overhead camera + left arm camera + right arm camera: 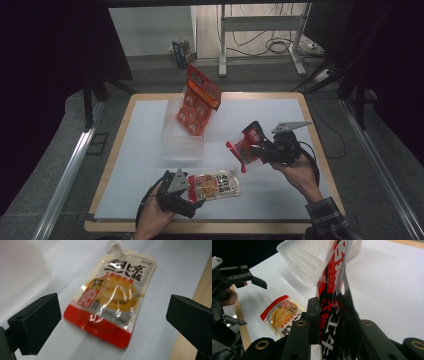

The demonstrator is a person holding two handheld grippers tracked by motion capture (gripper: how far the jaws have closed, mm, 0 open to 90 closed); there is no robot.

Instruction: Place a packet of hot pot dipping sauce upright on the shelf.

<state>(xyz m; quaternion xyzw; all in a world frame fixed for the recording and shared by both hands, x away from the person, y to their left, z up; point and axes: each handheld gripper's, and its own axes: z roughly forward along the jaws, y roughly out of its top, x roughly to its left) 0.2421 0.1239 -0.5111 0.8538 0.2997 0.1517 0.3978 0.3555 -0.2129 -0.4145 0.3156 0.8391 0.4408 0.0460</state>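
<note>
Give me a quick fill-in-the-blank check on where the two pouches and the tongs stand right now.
1. The right tongs are shut on the ____ and red pouch, held above the table.
2. The cream and red pouch lies flat on the table between the ____ jaws of the left tongs.
3. The orange packet stands tilted in the clear ____.

Missing words: black; open; tray

The cream and red pouch (110, 297) at the frame's centre is glossy, crinkled plastic film. The black and red packet (337, 315) shines likewise; the tub (307, 260), upper left, is frosted plastic on a matt white table (280, 195) with a wooden edge
</note>
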